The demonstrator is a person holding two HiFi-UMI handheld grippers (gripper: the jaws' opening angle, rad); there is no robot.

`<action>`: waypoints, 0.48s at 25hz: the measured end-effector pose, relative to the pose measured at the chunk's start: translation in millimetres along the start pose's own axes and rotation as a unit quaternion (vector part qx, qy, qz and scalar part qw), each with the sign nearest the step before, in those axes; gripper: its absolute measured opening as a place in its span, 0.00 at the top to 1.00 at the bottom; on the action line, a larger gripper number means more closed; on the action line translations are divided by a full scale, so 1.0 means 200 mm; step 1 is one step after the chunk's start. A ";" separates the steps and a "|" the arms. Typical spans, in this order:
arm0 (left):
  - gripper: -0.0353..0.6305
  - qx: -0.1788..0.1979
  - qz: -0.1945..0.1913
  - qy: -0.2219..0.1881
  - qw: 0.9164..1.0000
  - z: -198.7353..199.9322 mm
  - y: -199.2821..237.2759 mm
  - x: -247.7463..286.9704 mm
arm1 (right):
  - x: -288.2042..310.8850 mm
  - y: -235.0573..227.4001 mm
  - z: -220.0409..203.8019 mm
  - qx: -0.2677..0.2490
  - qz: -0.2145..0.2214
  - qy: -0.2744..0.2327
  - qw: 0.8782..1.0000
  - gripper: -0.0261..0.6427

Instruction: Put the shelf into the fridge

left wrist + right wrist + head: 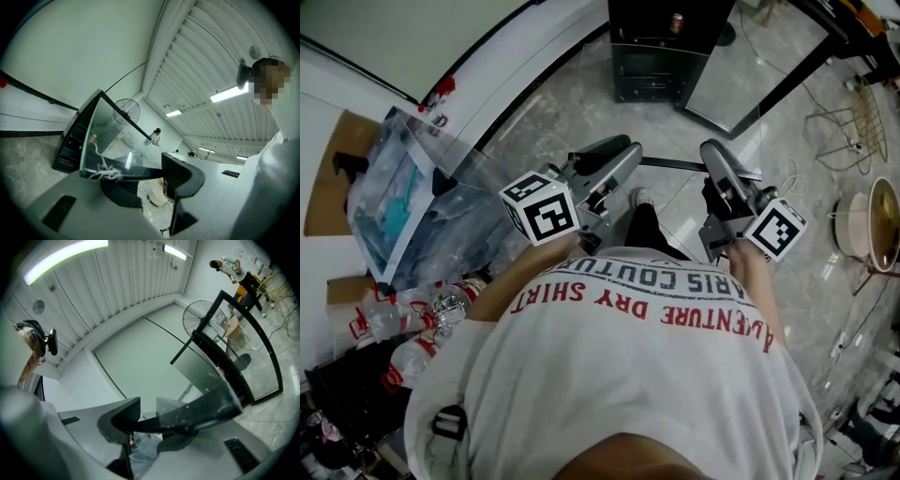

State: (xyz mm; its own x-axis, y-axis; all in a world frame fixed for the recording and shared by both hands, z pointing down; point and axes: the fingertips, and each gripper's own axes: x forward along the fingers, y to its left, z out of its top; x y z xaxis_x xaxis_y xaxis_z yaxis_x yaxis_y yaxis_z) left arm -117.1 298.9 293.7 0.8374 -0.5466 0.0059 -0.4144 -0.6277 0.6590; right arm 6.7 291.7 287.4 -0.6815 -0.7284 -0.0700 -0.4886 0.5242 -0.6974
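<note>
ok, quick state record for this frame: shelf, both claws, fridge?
shelf: glass shelf, carried between the two claws, not yet in the fridge
left claw: shut on the shelf's edge
right claw: shut on the shelf's other side
fridge: black, on the floor ahead
door: open

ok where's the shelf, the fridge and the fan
shelf (101, 138), left gripper view, on its clear glass pane
fridge (659, 66), head view, on its black front
fan (191, 315), right gripper view, on its round grille
</note>
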 end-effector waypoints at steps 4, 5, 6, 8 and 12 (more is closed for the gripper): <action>0.72 -0.007 0.008 -0.003 1.000 0.08 0.14 0.13 | 0.14 -0.15 0.08 0.010 0.002 0.013 1.000 0.79; 0.72 -0.009 0.012 -0.003 1.000 0.10 0.18 0.16 | 0.18 -0.19 0.10 0.012 0.003 0.017 1.000 0.79; 0.72 -0.011 0.015 -0.004 1.000 0.12 0.22 0.20 | 0.22 -0.23 0.12 0.013 0.005 0.021 1.000 0.79; 0.72 -0.013 0.020 -0.004 1.000 0.15 0.29 0.27 | 0.28 -0.31 0.16 0.013 0.008 0.025 1.000 0.79; 0.72 -0.019 0.031 -0.002 0.999 0.27 0.45 0.46 | 0.45 -0.50 0.29 0.024 0.008 0.031 0.999 0.79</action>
State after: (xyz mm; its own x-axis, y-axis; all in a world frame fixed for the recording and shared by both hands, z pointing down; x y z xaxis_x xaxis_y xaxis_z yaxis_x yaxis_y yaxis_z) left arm -97.2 162.3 313.7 0.8087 -0.5866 0.0442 -0.4517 -0.5711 0.6854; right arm 25.7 148.7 308.7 -0.7227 -0.6902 -0.0377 -0.4514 0.5126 -0.7304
